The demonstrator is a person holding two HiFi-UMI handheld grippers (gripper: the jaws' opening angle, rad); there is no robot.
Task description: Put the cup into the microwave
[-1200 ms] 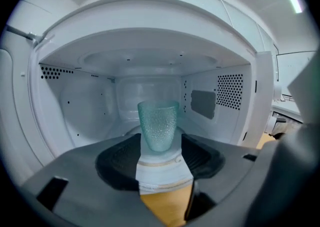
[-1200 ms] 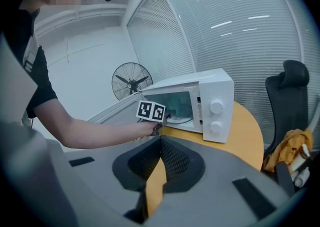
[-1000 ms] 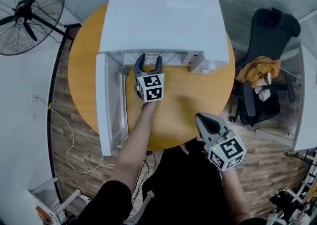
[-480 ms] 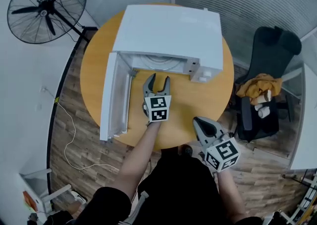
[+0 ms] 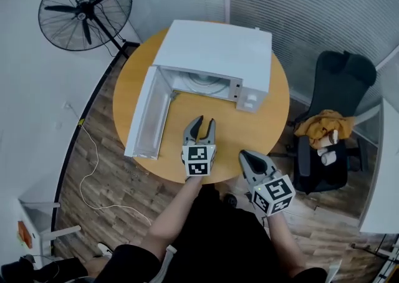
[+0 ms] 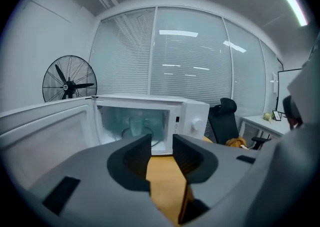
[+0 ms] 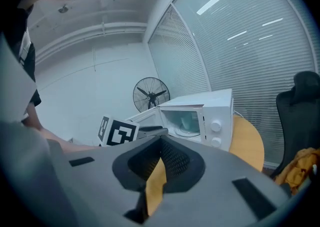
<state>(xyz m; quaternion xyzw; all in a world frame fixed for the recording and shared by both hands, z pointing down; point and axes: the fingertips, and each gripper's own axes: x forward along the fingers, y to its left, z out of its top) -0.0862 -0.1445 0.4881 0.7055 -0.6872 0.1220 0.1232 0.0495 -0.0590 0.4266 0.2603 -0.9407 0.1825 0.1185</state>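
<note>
Head view: round wooden table (image 5: 249,129), smooth, near half bare. White boxy microwave (image 5: 215,51) at far side, door (image 5: 146,113) swung wide to left. Left gripper (image 5: 204,123) above near tabletop, jaws apart and lately closing, nothing between. Right gripper (image 5: 244,156) at near rim, jaws together, empty. Fan (image 5: 85,9) far left, chair (image 5: 346,73) right.

Left gripper view: clear cup (image 6: 134,125), probably glass, upright inside microwave.

Right gripper view: cup faintly visible inside.
</note>
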